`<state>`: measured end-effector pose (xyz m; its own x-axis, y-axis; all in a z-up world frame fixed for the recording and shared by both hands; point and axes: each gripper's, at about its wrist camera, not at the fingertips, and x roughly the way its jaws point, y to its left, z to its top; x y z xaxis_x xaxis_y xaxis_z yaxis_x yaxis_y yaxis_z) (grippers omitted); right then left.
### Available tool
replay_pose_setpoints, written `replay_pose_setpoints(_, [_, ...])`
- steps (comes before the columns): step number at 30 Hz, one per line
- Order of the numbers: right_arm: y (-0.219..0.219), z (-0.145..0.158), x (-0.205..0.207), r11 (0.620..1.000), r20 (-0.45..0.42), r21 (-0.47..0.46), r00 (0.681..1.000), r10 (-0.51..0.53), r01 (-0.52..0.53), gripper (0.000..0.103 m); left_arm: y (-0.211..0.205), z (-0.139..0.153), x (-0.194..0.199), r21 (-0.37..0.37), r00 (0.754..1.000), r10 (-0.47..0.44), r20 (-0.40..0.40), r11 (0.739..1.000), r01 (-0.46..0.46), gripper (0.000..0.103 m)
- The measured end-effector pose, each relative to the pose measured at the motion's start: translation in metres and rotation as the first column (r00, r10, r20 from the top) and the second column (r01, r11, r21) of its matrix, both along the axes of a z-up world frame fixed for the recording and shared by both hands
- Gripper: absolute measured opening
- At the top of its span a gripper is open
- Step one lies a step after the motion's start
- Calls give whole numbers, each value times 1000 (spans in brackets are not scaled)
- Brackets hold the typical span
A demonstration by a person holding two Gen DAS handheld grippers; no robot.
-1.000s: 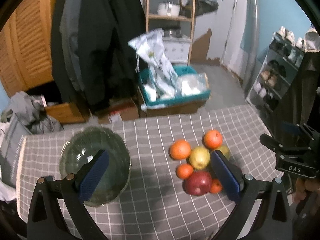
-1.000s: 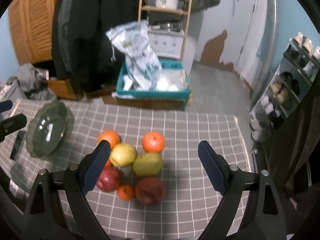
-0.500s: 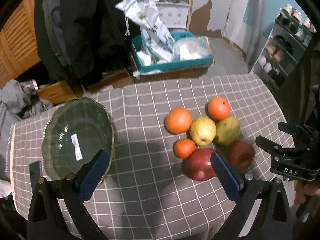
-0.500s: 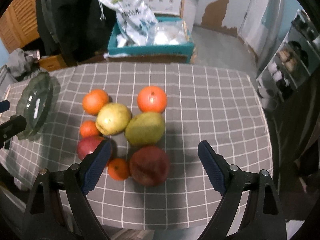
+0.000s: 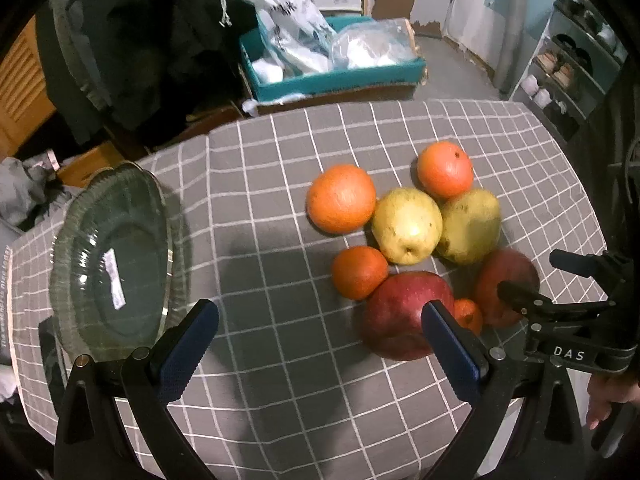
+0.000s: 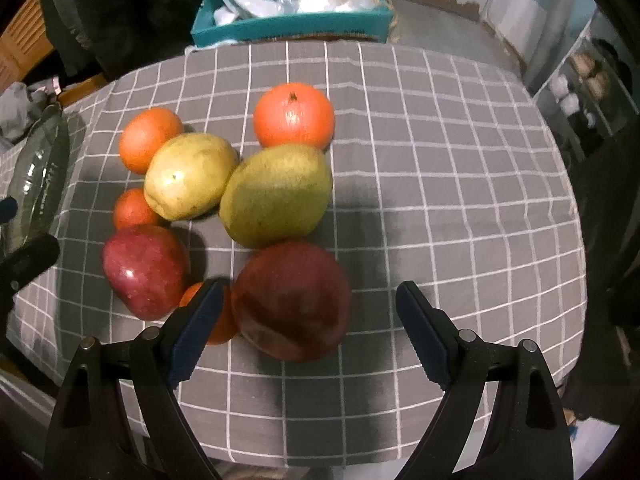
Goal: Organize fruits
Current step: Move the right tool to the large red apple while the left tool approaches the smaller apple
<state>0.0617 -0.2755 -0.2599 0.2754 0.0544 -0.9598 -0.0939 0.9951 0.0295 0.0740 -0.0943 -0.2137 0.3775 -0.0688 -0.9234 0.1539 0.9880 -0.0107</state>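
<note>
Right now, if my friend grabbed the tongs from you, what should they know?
Left tongs: open, empty, hovering over the cloth between the glass bowl and the fruit.
Right tongs: open, empty, either side of the near red apple, not gripping it.
Fruit: seven pieces bunched together on the checked tablecloth: two apples, two pears, three oranges.
Done: nothing; the bowl holds no fruit.
Left: probably grip that apple, carry it to the bowl, then the others.

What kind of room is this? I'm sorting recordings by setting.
Probably a lived-in home, perhaps an entryway or utility corner: a shoe rack by the wall, dark coats hanging behind, and a table under a checked cloth holding fruit.
</note>
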Motion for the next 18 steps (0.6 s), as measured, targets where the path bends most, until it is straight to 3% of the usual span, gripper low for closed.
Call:
replay_pose_setpoints(8, [0,-22,7,999,-40,42,999,-6,8,87,-10,-19,5,-42,998,-5,-58,999,3,102])
replay_pose_setpoints(12, [0,-29,8,995,-62,104,998,2,5,75,-18,-24,7,-63,997,-9,-79,998,4,102])
replay_pose_setpoints(18, [-4,-27,5,996,-46,87,999,11,-7,74,-32,-34,12,-81,994,-22,-106,997,14,102])
